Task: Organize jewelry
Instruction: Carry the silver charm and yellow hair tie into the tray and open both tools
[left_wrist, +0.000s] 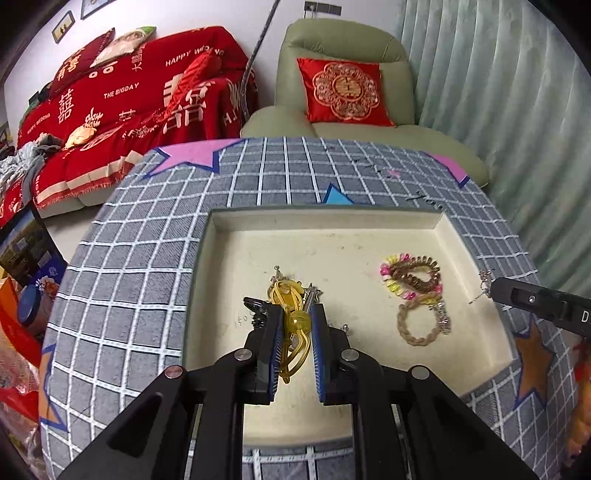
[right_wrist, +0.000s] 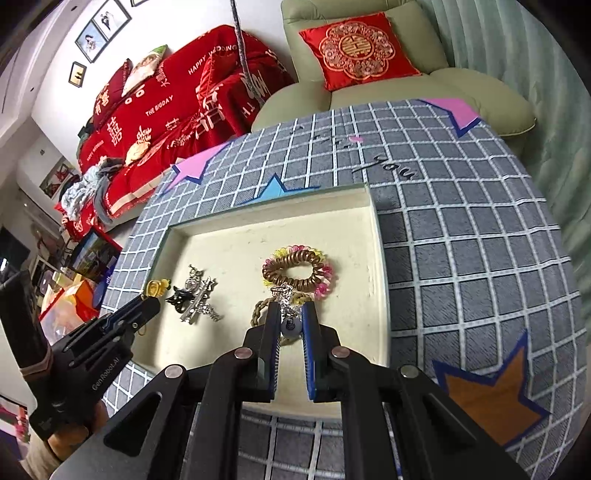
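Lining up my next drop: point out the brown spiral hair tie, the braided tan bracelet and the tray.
brown spiral hair tie (right_wrist: 295, 271), right wrist view, on its coil.
braided tan bracelet (left_wrist: 419, 338), left wrist view, lower braid.
tray (left_wrist: 325, 216), left wrist view, far wall.

Tray (left_wrist: 476, 258) on table (left_wrist: 147, 240); hair ties (left_wrist: 413, 280) right of clips (left_wrist: 291, 295).

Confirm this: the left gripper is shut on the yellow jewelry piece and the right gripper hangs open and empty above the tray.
Not quite. The left gripper is shut on the yellow jewelry piece, but the right gripper is not empty: the right wrist view shows it shut on a silver charm piece above the tray.
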